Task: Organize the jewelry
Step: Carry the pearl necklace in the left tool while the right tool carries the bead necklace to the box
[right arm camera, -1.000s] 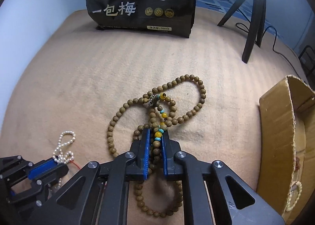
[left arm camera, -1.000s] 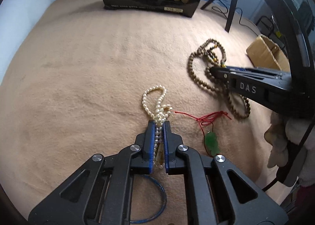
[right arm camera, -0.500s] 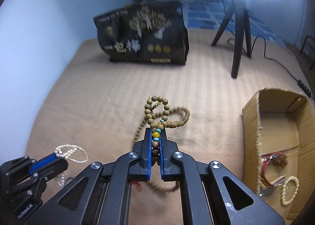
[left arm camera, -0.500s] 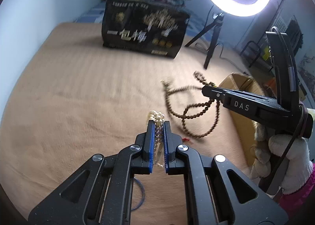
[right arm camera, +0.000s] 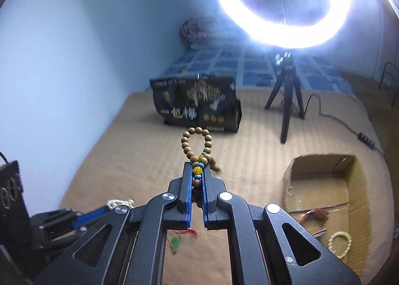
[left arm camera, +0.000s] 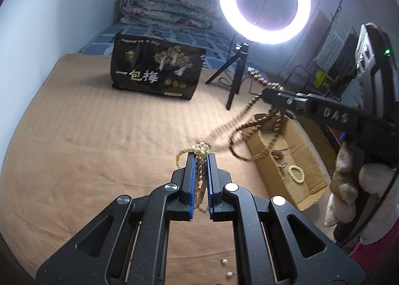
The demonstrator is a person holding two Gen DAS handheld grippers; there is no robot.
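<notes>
My left gripper (left arm camera: 199, 158) is clamped on the pearl necklace (left arm camera: 199, 160), which sits pinched between its blue pads, lifted off the tan blanket (left arm camera: 99, 135). My right gripper (right arm camera: 197, 166) is closed on the wooden bead necklace (right arm camera: 197, 145); one loop stands up past the fingertips, the rest hangs blurred over the cardboard box (left arm camera: 309, 160).

Wide bare blanket (left arm camera: 87, 135) lies left of and ahead of both tongs. Ahead stands the black bag (left arm camera: 155, 73), upright, with the tripod (left arm camera: 235, 78) just right of it, a gap between them. The open box (right arm camera: 321, 185) sits at the right, its walls raised. A cable (right arm camera: 334, 120) trails behind the tripod. Wood beads (left arm camera: 239, 123) swing over the box's near wall.
</notes>
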